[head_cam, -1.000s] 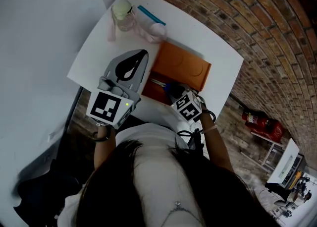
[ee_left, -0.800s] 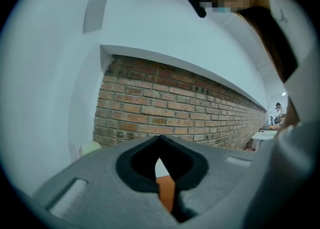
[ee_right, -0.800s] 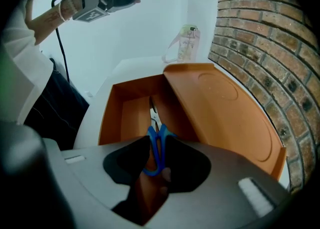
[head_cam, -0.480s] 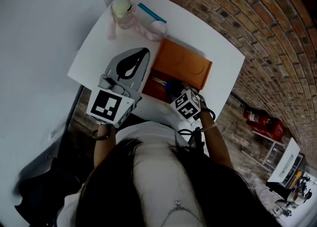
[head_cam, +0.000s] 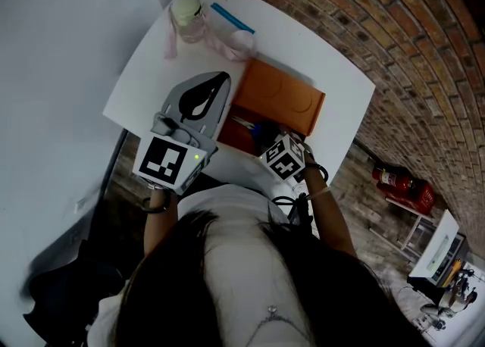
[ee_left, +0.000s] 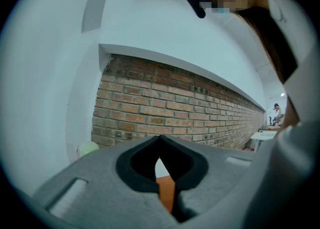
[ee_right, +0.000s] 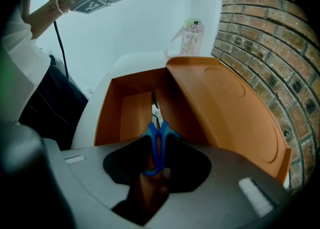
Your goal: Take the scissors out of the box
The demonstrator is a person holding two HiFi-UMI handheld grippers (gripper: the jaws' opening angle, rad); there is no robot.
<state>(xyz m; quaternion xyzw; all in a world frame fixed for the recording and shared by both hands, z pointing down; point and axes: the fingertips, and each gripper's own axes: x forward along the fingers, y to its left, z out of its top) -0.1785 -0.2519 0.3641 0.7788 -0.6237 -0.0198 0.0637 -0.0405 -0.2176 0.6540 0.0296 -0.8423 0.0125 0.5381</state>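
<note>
OK, left to right. Left gripper point(head_cam: 220, 80) is hovering level over the white table point(head_cam: 144, 80), its tips meeting with nothing between them. Only a thin slit is showing lower down, with orange visible through it. Ahead of its tips and a bit to the left, a clear bottle point(head_cam: 187, 18) with a pale cap and a pink strap is standing near the table's far edge.

Just right of the left gripper, the orange box point(ee_right: 107, 110) is sitting open. Its lid point(ee_right: 227, 108) is leaning back on the side away from that gripper, toward the brick wall point(ee_right: 260, 28). Scissors point(ee_right: 156, 125) are lying inside the box on its floor, blades pointing away from the right gripper and blue handles toward it.

Right gripper point(ee_right: 157, 142) is pointing steeply down into the near end of the box. Its jaws have just been opening and are standing narrowly parted, with the blue handles sitting between them. The pads are flanking the handles closely but are not visibly clamping them. Scissors are not lifted; they are resting in the box.
</note>
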